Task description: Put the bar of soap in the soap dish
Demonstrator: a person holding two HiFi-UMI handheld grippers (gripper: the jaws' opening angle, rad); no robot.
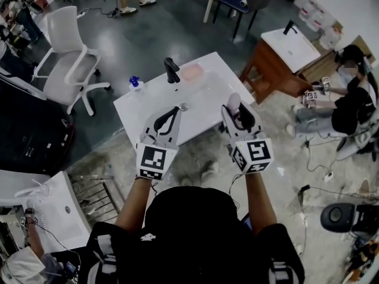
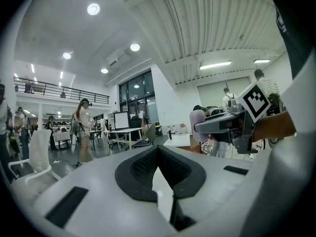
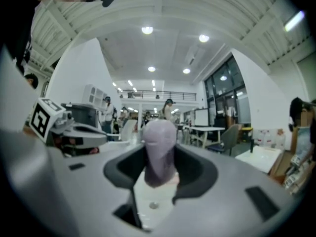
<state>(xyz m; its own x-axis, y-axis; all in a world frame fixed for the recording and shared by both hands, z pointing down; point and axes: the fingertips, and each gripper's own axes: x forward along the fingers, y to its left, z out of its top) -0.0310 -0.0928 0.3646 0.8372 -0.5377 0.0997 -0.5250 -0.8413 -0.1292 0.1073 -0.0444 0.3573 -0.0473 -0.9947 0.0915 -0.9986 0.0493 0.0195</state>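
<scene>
Right gripper (image 1: 235, 108) clamped on lilac bar of soap (image 1: 234, 101) — upright between jaws, well apart from pink soap dish (image 1: 192, 72). Dish on white counter (image 1: 154, 102) beside black faucet (image 1: 172, 70). Left gripper (image 1: 173, 112) — jaws together, empty.

A white basin top (image 1: 208, 97) stands on the grey floor. On it are a black faucet (image 1: 172, 70), a pink soap dish (image 1: 192, 73) just beside it, and a blue bottle (image 1: 135, 83) at one corner.
</scene>
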